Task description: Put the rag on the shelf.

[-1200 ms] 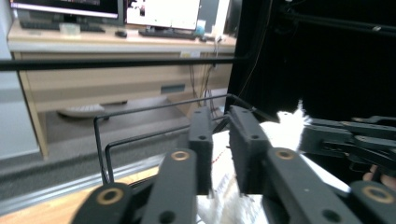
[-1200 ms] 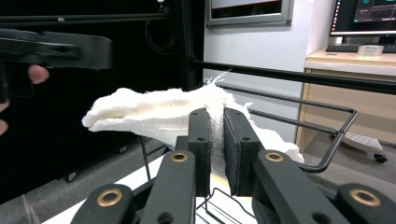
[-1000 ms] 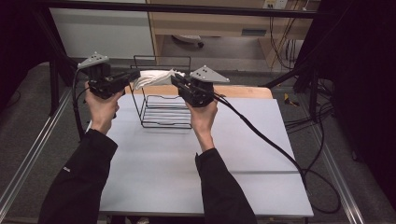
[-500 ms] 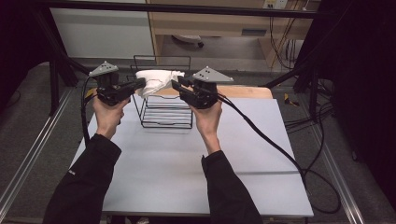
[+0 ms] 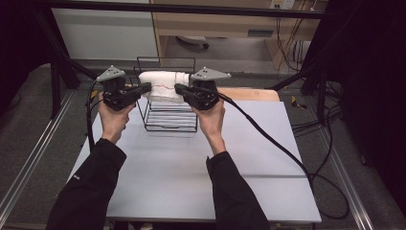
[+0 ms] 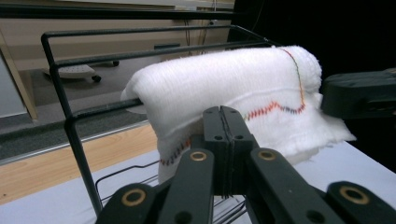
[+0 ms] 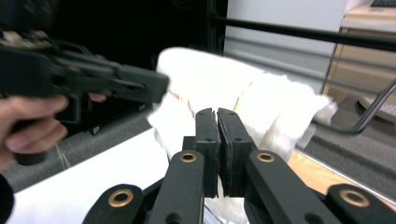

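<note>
A white towel (image 5: pixel 163 84) with a coloured stitched hem lies folded over the top rail of a black wire rack (image 5: pixel 167 122). My left gripper (image 5: pixel 149 86) is at the towel's left end and my right gripper (image 5: pixel 176 87) is at its right front. In the left gripper view the shut jaws (image 6: pixel 222 109) sit against the towel (image 6: pixel 224 84). I see no cloth between them. The right gripper (image 7: pixel 217 112) has just been closing. Its jaws now stand together before the towel (image 7: pixel 210 79), with nothing visible between them.
The rack stands at the far middle of a grey-white table (image 5: pixel 191 172), with a wooden strip (image 5: pixel 249 93) behind it. The right gripper's thick cable (image 5: pixel 268 139) trails across the table's right side. A dark frame and floor surround the table.
The towel was stretched thin between the two grippers. It now lies bunched over the rack's top rail. Both hands have stayed nearly in place.
</note>
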{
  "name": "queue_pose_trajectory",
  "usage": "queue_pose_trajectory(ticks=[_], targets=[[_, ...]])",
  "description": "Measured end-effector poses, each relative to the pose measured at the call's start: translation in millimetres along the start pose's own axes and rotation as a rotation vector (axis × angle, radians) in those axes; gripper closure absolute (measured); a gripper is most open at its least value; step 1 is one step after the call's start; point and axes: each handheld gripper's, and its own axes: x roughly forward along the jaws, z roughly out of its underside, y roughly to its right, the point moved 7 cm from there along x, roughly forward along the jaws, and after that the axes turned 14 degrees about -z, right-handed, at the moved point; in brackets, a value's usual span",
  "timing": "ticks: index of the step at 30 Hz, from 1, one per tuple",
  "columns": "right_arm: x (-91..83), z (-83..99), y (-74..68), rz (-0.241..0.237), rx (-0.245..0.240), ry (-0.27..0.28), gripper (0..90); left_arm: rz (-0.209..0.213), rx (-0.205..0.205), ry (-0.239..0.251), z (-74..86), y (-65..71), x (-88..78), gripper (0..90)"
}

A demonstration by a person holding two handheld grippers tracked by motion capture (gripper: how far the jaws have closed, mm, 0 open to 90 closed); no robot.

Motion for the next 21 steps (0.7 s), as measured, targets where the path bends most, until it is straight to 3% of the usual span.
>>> queue_pose_trajectory(ticks=[6,10,15,21], targets=[[4.2,6.9,10.4,0.059,-0.015,-0.017,86.6,-0.006,0.011,-0.008,11.3,-0.5,3.0,89.2],[4.3,8.0,14.6,0.073,-0.021,-0.012,85.3,-0.016,0.011,-0.009,12.2,-1.2,6.7,89.0],[-0.8,6.0,10.8,0.054,-0.021,0.002,79.8,-0.01,0.017,0.0,11.3,-0.6,0.8,86.8],[-20.3,0.5,2.5,0.018,-0.011,0.014,64.5,-0.009,0.059,-0.006,15.5,0.5,-12.6,76.9]])
